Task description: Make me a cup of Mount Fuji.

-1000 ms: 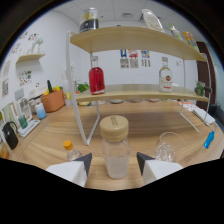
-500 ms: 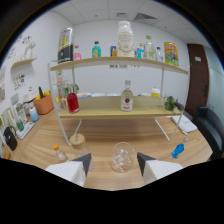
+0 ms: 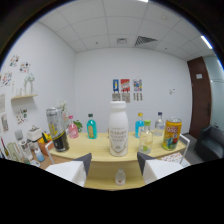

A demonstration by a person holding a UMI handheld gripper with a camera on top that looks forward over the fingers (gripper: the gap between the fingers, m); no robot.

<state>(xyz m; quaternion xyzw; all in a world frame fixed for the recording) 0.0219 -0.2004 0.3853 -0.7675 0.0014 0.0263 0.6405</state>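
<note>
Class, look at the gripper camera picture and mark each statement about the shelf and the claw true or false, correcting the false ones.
1. A white bottle stands on the wooden shelf beyond the claw. True.
2. The claw grips the white bottle. False: nothing is pressed between its fingers, and the bottle stands beyond them.
3. A yellow can stands at the shelf's end. True.
4. The teal bottle lies on its side. False: it stands upright.
5. Posters hang on the wall behind. True.

A white bottle (image 3: 118, 129) on a pale wooden shelf (image 3: 100, 152) — teal bottle (image 3: 91, 126), yellow can (image 3: 171, 134), white walls (image 3: 95, 85).
</note>
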